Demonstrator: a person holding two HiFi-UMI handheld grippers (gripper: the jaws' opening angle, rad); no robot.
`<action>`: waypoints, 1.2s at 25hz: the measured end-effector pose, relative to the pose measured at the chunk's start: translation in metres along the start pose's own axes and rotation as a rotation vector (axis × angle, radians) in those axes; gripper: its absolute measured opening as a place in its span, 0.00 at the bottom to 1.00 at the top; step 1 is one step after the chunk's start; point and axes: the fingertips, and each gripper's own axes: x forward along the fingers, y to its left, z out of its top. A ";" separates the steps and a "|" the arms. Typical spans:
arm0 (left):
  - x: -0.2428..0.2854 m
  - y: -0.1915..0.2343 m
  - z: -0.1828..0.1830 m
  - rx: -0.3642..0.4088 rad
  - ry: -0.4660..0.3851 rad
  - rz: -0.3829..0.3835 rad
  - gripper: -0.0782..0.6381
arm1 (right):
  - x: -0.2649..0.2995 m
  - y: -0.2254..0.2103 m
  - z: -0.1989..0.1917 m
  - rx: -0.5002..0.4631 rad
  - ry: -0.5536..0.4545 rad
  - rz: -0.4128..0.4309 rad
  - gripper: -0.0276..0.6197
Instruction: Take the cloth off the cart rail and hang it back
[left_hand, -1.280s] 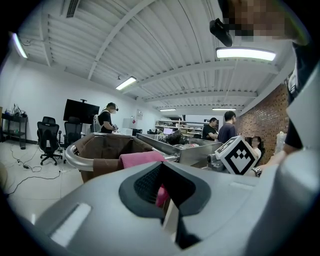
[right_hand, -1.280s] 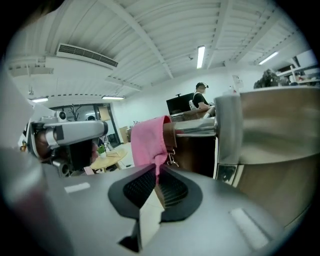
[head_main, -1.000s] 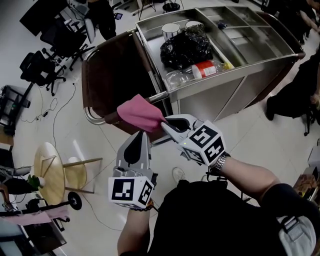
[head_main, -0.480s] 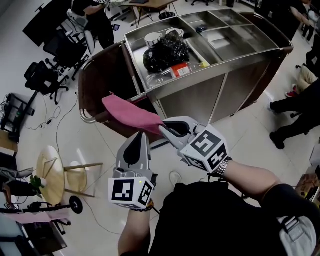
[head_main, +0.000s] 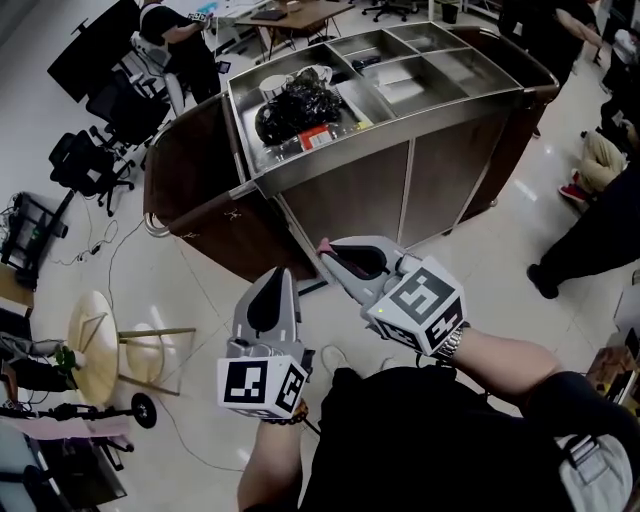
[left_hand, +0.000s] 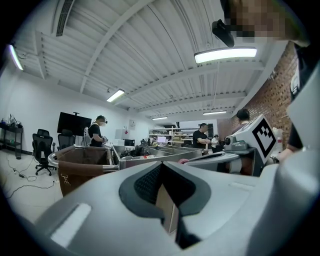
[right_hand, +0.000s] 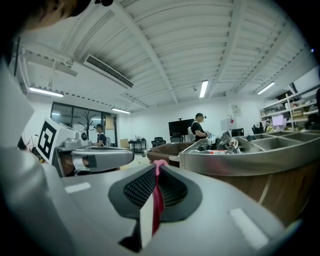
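Right tool (head_main: 325, 250) is clamped shut on the pink cloth (right_hand: 157, 200). A thin fold of it runs up between the closed jaws in the right gripper view, and the head view shows only a small pink tip at the tool's nose. A second ago the cloth spread wide from this tool, close to the cart rail (head_main: 153, 228). Now that spread is out of sight, most likely hanging under the tool, and the rail is bare and well apart at the far left. The cart (head_main: 400, 185) also sits farther off than before. I judge the taking-off done and the hanging-back still to come, so the cloth has to be carried back to the rail. Left tool (head_main: 272, 272) hovers just beside the right one, jaws together with nothing in them.

On the cart's top, the far-left compartment holds a crumpled black bag (head_main: 290, 100), with a red-labelled bottle (head_main: 313, 138) on its near side. The compartments to the right look nearly empty, save what seems a flat pale sheet (head_main: 400, 92) in one. A brown sack (head_main: 195, 165) hangs at the cart's left end, and nothing can be made out inside it.
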 end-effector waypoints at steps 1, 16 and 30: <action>-0.002 -0.008 0.001 0.001 0.000 -0.004 0.11 | -0.010 0.001 0.003 -0.001 -0.005 -0.007 0.06; -0.070 -0.030 0.054 0.053 -0.039 -0.003 0.11 | -0.043 0.077 0.064 -0.049 -0.075 -0.003 0.06; -0.132 -0.010 0.081 0.068 -0.076 -0.014 0.11 | -0.031 0.149 0.088 -0.081 -0.097 0.003 0.06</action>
